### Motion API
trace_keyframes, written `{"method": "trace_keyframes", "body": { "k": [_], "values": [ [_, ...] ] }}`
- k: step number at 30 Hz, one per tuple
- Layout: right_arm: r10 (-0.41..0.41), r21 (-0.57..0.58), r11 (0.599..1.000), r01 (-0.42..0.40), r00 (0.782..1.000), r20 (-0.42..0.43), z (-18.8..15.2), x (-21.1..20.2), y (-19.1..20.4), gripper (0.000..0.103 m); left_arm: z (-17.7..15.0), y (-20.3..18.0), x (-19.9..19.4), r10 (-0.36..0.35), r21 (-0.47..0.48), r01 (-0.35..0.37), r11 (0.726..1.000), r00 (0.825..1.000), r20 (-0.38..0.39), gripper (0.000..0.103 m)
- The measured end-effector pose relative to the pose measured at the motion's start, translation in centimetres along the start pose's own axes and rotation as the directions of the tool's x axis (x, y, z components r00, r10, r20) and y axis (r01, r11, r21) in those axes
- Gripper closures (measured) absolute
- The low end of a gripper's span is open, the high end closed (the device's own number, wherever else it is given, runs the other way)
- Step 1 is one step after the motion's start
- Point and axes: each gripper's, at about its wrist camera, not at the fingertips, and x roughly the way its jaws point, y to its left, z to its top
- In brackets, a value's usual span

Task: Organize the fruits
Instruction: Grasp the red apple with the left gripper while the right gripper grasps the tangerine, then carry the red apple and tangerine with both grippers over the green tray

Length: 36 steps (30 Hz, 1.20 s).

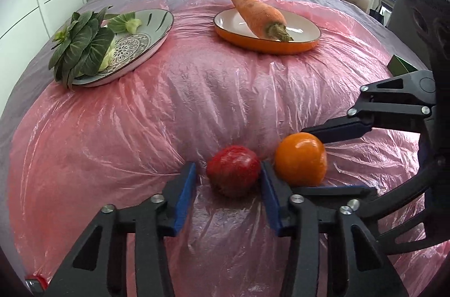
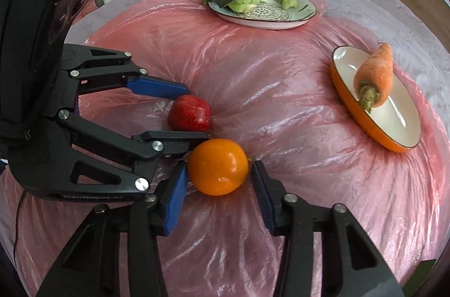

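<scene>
Leftmost, the left gripper [image 1: 228, 179] straddles the red apple [image 1: 233, 173], fingers apart; beside it the right gripper [image 2: 218, 181] brackets the orange [image 2: 218, 167], unclosed. Pink plastic sheet [image 1: 140, 111] lies open toward both plates. "GenRobot.AI" marks the left gripper's body.

The left hand-held gripper [image 1: 228, 179] stands open around a red apple [image 1: 233, 173] on the pink plastic sheet [image 1: 168, 105] over the bed. Just beside it, the right hand-held gripper [image 1: 317, 160] frames an orange [image 1: 300, 159]. Farther back, a carrot [image 1: 258, 15] lies on an orange plate [image 1: 305, 45].
</scene>
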Motion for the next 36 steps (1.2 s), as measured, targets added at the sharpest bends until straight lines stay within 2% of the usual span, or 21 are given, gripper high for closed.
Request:
{"method": "trace_keyframes", "body": {
  "k": [1,11,23,36],
  "values": [
    [0.003,0.002,1.0,-0.003,1.0,0.002,0.0,0.1,0.0,0.024,0.0,-0.1,0.0,-0.002,0.008,0.002,1.0,1.0,0.004,0.071],
    [0.025,0.065,0.997,-0.028,0.998,0.049,-0.2,-0.7,-0.4,0.026,0.0,0.1,-1.2,-0.021,-0.007,0.021,1.0,0.999,0.032,0.071],
    [0.007,0.177,0.984,-0.03,0.991,0.133,-1.4,-4.8,-0.8,0.025,0.6,-0.1,-4.5,-0.023,-0.032,0.025,0.999,0.998,0.051,0.071],
    [0.007,0.241,0.969,-0.054,0.981,0.191,-5.0,-10.3,3.3,0.025,-1.5,-2.2,-9.8,-0.018,-0.068,0.022,0.997,0.998,0.058,0.071]
  ]
}}
